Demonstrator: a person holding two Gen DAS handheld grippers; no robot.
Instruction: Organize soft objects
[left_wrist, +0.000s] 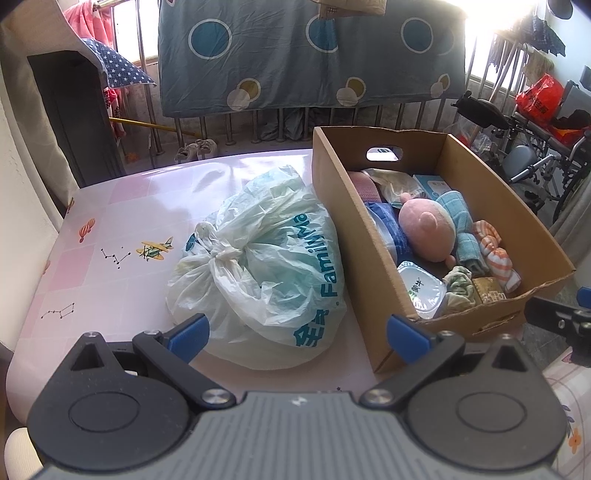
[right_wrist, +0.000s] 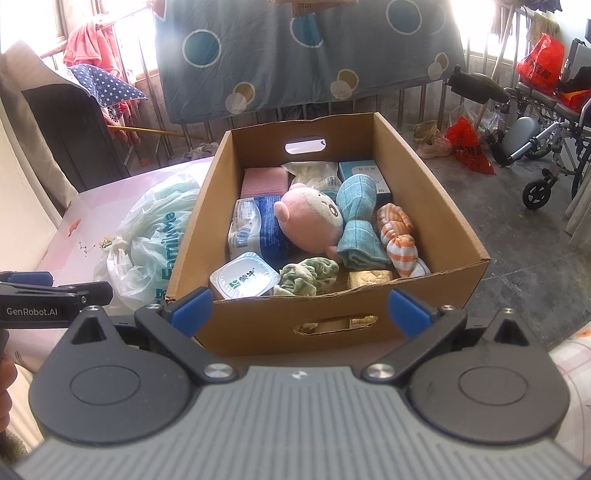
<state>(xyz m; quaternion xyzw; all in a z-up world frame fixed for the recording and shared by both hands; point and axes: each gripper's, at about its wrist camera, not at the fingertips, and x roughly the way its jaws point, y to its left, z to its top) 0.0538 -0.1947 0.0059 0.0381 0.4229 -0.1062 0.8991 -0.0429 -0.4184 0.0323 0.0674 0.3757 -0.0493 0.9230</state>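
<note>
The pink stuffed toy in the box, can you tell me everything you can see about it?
The pink stuffed toy is soft, fuzzy plush with a big round head, a small round ear and a pale face with stitched features. It lies on its side in the middle of the cardboard box, on top of the other things. It leans on a blue and white plastic packet on one side and touches a rolled light blue towel on the other. Neither gripper touches it.
</note>
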